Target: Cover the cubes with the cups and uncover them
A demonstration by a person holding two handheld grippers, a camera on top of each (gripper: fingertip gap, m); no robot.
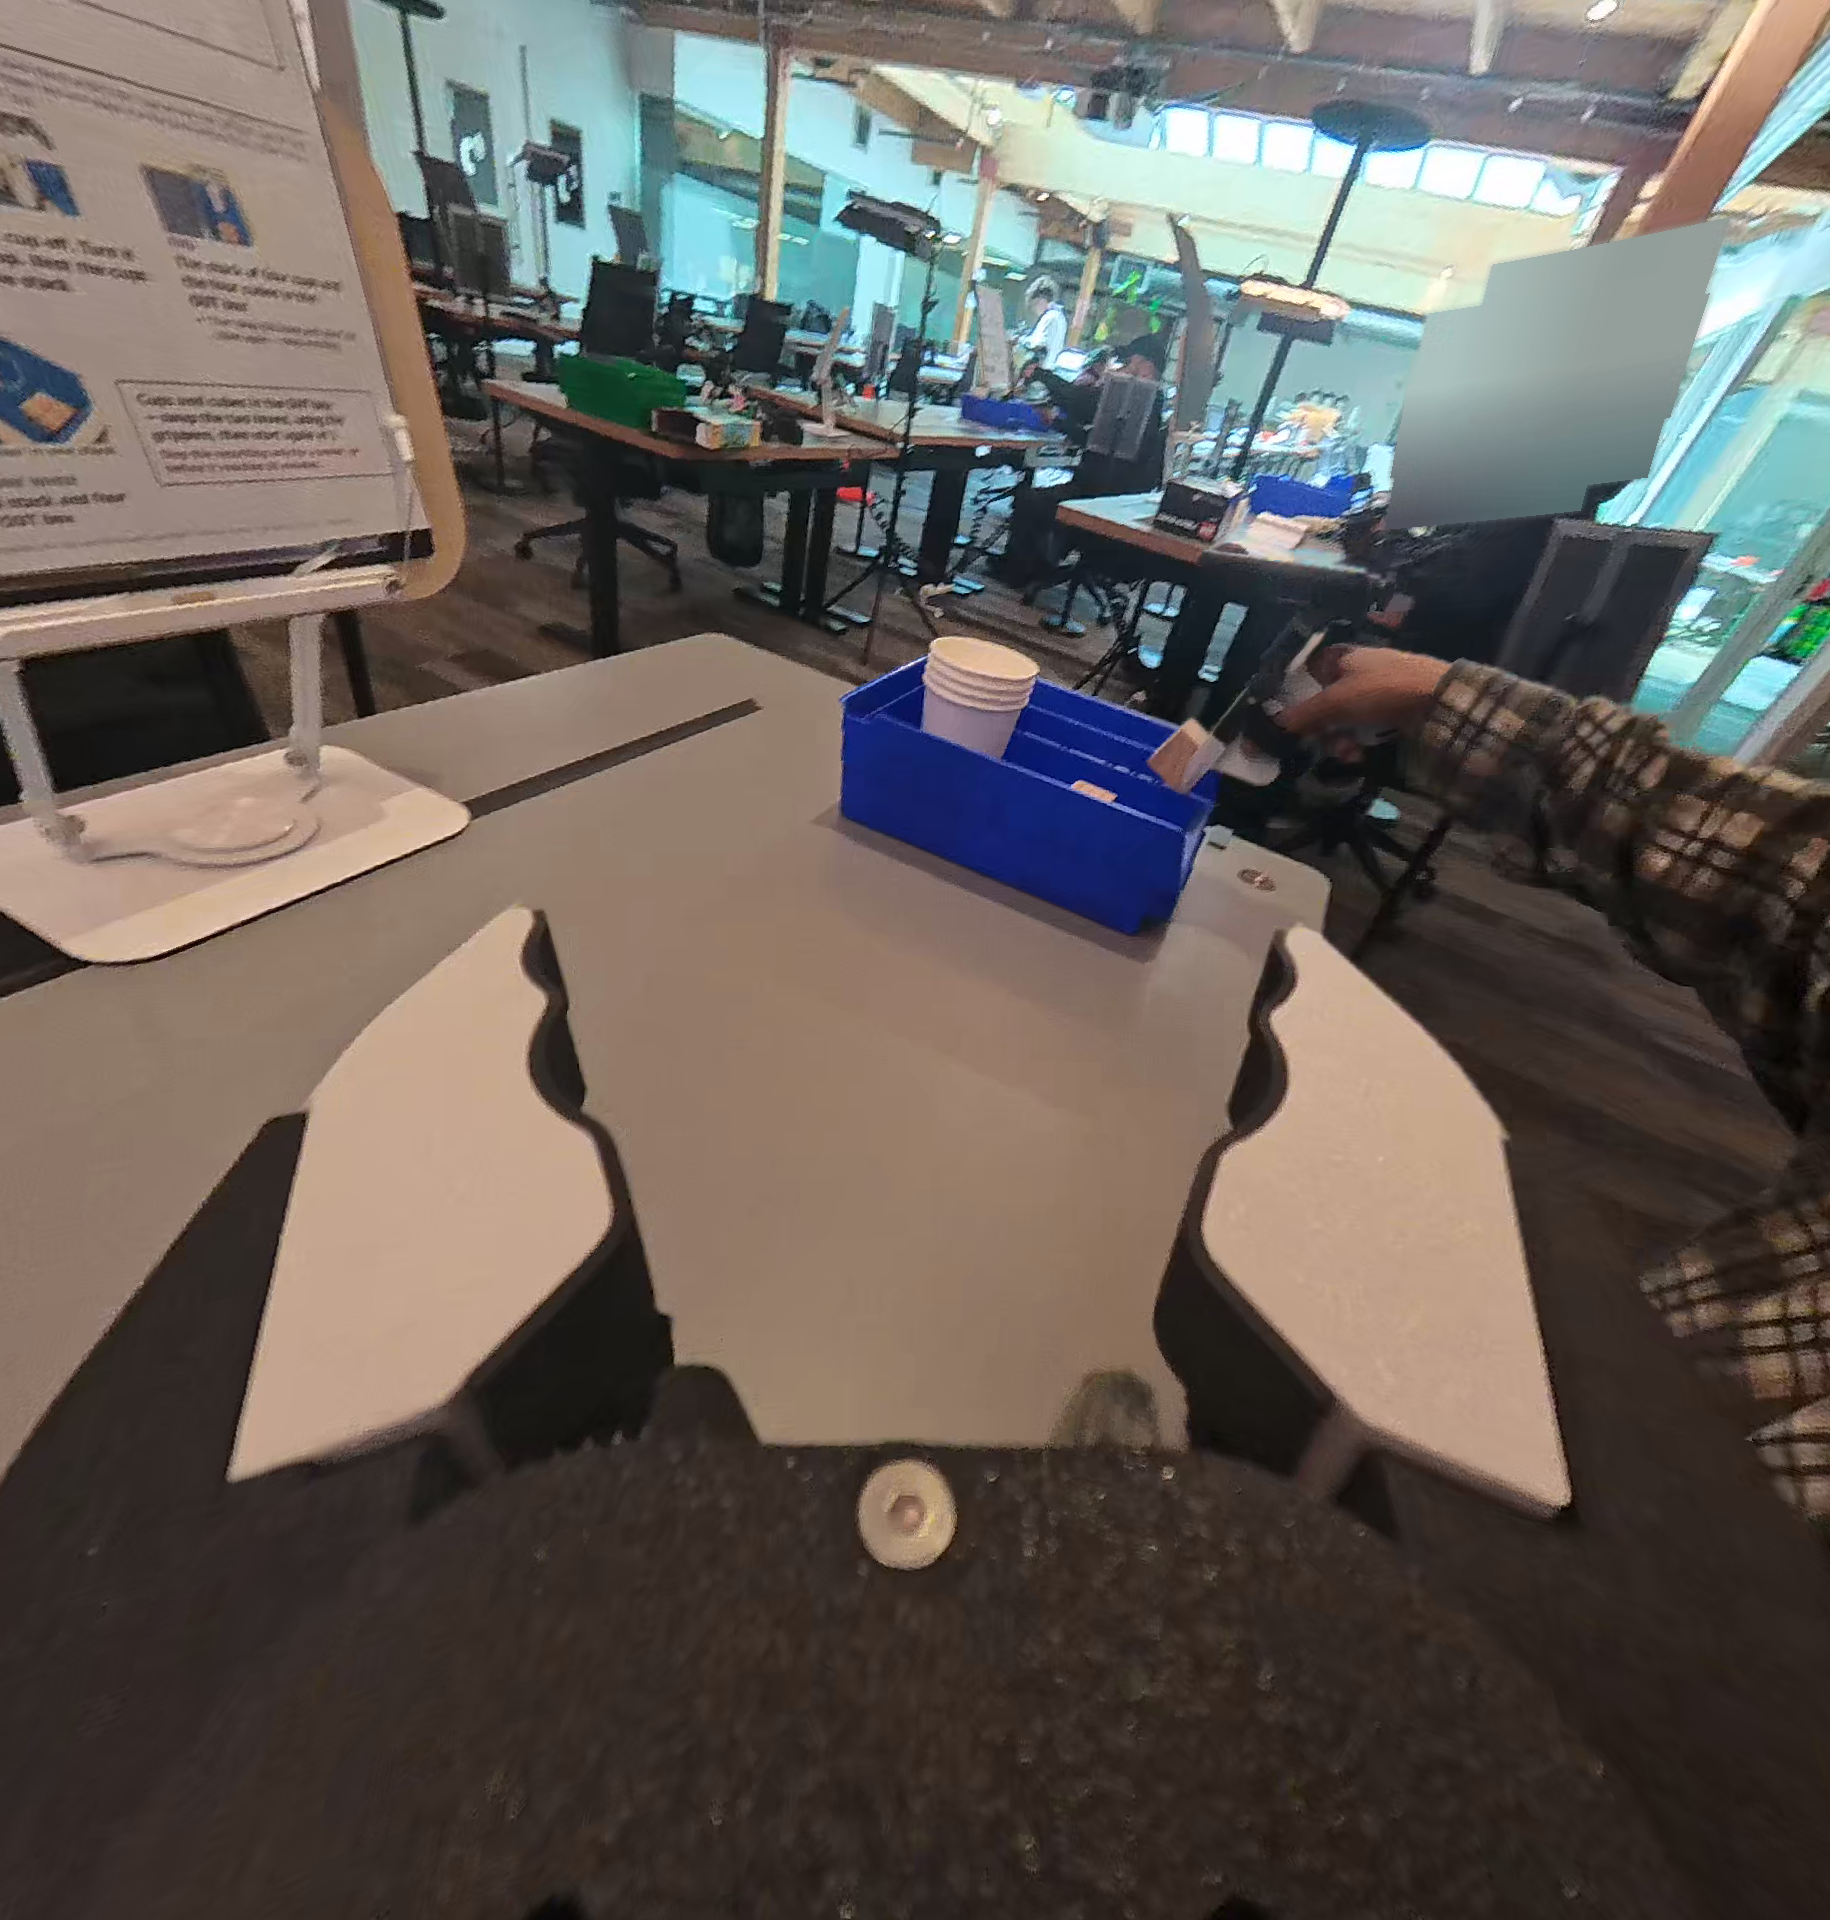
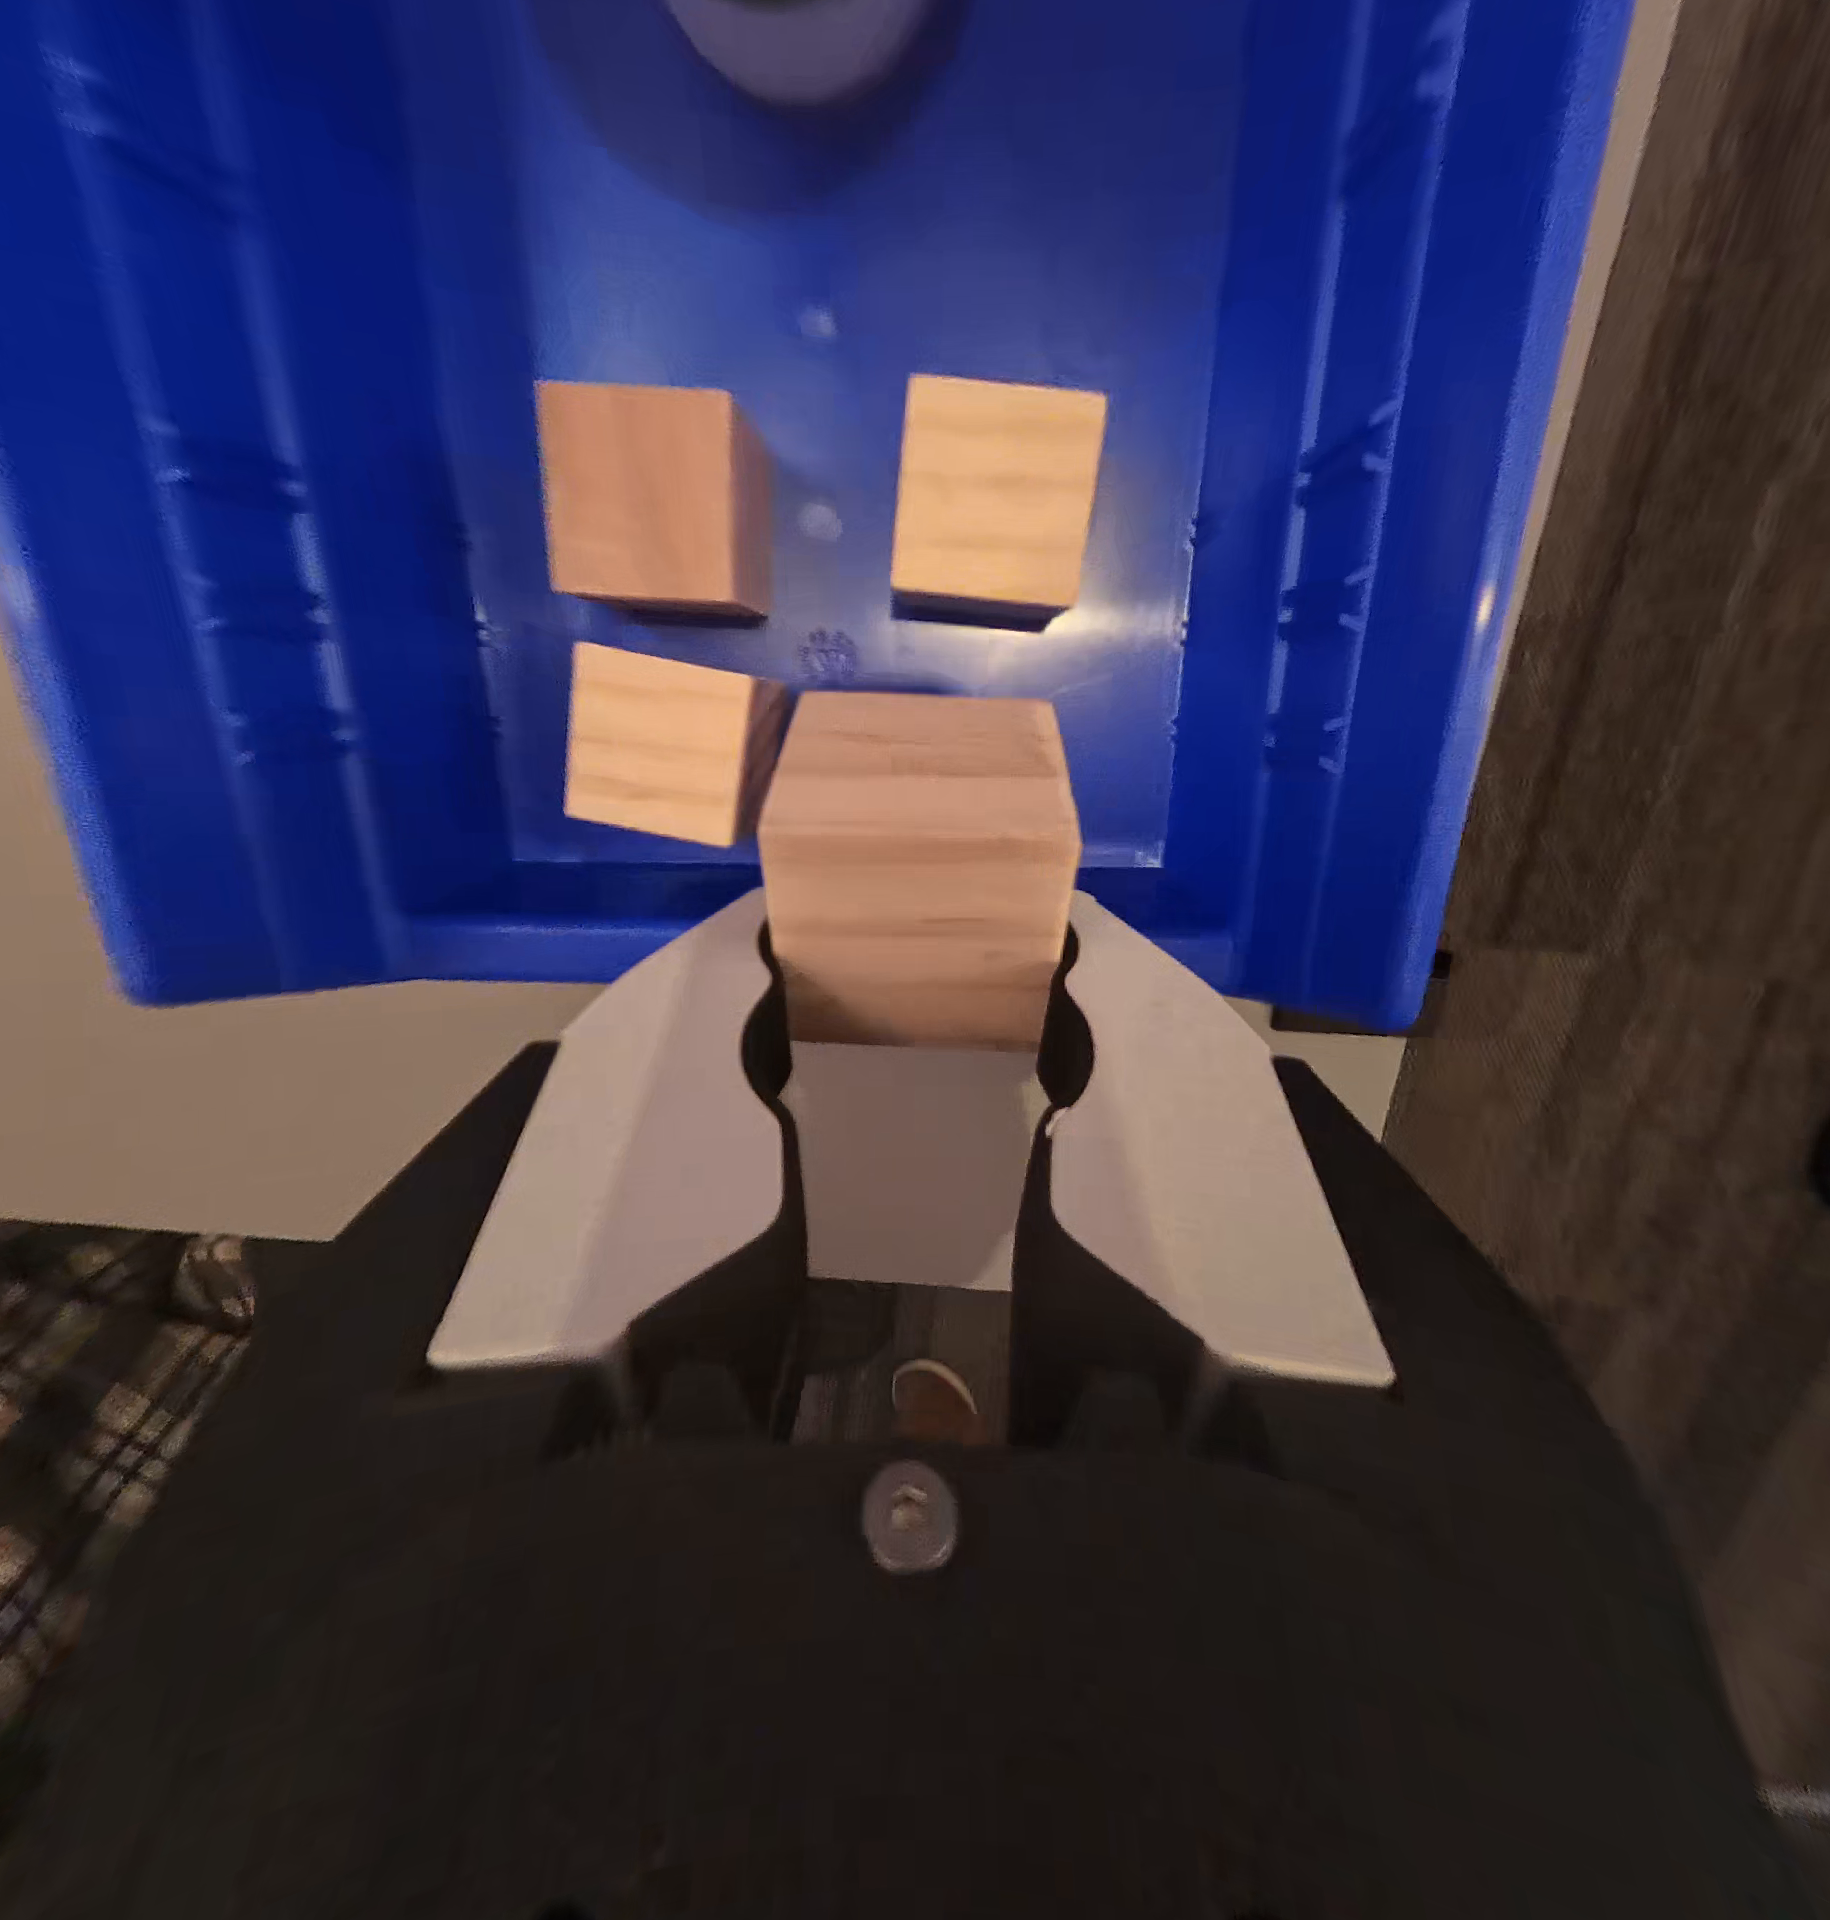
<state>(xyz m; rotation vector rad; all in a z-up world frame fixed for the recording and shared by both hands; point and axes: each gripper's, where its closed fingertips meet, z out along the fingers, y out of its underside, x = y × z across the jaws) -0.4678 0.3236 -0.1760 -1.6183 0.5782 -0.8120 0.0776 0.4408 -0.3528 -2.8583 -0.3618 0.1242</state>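
A blue bin (image 1: 1015, 831) stands at the far right of the grey table (image 1: 786, 1039). A stack of white paper cups (image 1: 973, 696) stands upright in its left end. My right gripper (image 2: 916, 935) is shut on a wooden cube (image 2: 916, 883) and holds it above the bin (image 2: 267, 520). Three more wooden cubes lie on the bin floor: one at the back left (image 2: 646, 499), one at the back right (image 2: 994, 494), one at the front left (image 2: 662, 738). The held cube also shows in the left wrist view (image 1: 1186, 753). My left gripper (image 1: 906, 935) is open and empty over the table.
An instruction sheet on a white stand (image 1: 194, 821) is at the table's left. A person's plaid sleeve (image 1: 1669, 852) reaches in from the right. The table's right edge (image 1: 1316, 894) drops to a wood floor. Desks and chairs fill the room behind.
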